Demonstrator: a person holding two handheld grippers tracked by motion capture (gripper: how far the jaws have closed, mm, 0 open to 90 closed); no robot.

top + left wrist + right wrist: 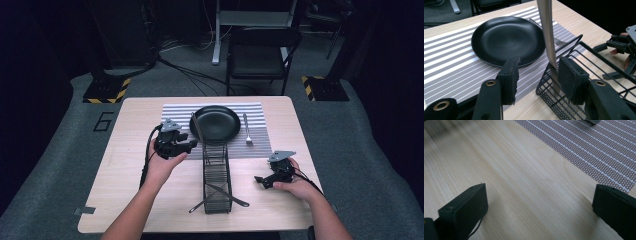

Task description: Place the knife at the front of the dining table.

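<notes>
Left gripper, fingers apart, flanks a knife at the rack end; right gripper gapes over bare table by the mat edge.

A black plate is sitting on a grey-and-white striped mat, which is showing a fine dotted weave in the right gripper view. Beside the mat, the desk is showing pale wood grain (light beige). The wire basket is looking black, the fork silver.
</notes>
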